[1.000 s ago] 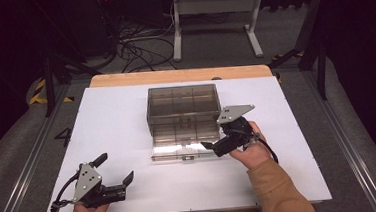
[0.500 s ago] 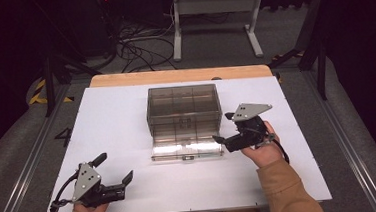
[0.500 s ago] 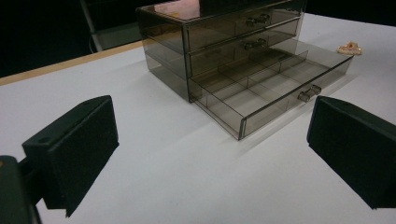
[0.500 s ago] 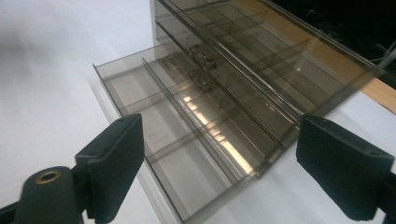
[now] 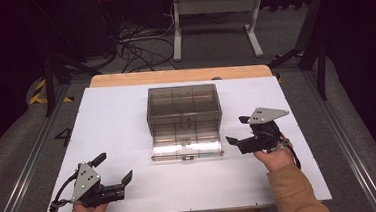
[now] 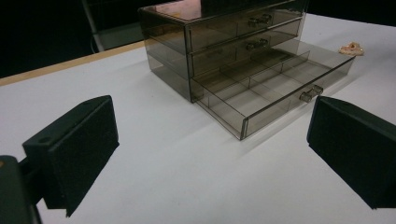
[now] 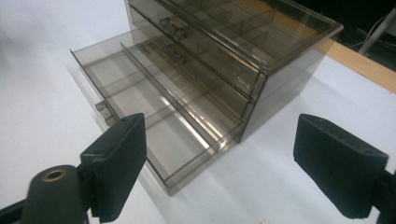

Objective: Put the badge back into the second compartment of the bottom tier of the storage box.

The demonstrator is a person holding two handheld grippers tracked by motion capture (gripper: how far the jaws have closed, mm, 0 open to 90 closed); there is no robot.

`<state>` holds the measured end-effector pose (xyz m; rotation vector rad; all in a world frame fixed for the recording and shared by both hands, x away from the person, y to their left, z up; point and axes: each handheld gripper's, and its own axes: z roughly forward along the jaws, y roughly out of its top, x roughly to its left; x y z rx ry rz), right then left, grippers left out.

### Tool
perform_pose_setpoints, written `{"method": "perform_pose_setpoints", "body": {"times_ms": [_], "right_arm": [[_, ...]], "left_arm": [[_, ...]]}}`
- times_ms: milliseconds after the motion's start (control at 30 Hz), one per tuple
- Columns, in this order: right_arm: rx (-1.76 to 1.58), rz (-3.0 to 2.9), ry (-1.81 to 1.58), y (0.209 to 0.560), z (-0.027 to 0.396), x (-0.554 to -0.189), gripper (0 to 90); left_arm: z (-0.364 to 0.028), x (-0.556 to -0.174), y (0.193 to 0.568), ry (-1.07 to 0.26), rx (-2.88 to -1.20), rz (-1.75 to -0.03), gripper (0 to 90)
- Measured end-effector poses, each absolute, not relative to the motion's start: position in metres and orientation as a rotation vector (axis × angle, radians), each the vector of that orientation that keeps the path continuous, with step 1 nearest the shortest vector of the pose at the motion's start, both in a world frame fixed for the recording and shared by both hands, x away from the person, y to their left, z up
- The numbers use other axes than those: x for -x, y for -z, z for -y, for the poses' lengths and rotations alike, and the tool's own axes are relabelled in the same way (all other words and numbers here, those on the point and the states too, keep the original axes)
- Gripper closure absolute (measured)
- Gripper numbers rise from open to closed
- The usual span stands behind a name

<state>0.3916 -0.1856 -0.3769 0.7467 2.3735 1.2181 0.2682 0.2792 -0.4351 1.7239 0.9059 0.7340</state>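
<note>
1. Now the drawer box [image 5: 184,111] sits mid-table [image 5: 112,121], its bottom drawer [image 5: 187,147] pulled out.
2. Right gripper [image 5: 239,131] hovers beside it, jaws just narrowing on nothing; left gripper [image 5: 115,168] gapes empty.
3. Light, slick plastic, I'd judge: take the small knob [image 6: 310,93].

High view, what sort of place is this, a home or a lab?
Most likely a lab or recording workspace: a bare white tabletop carrying one smoky transparent plastic drawer box, loose cables on the floor behind it, and yellow-black hazard tape at the left.
</note>
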Motion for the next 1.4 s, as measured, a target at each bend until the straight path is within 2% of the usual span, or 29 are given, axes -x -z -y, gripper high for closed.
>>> {"method": "perform_pose_setpoints", "body": {"times_ms": [967, 1200, 1400], "right_arm": [[-0.896, -2.397, -1.125, 0.412, 0.212, -0.403, 25.8], [-0.976, -2.426, -1.009, 0.418, 0.212, -0.409, 31.3], [-1.019, -2.463, -0.930, 0.425, 0.212, -0.415, 31.2]], "left_arm": [[-0.280, -0.268, 0.435, -0.737, -1.732, -0.898, 2.7], [-0.279, -0.268, 0.435, -0.737, -1.735, -0.895, 2.8], [-0.279, -0.268, 0.435, -0.735, -1.734, -0.898, 2.8]]}}
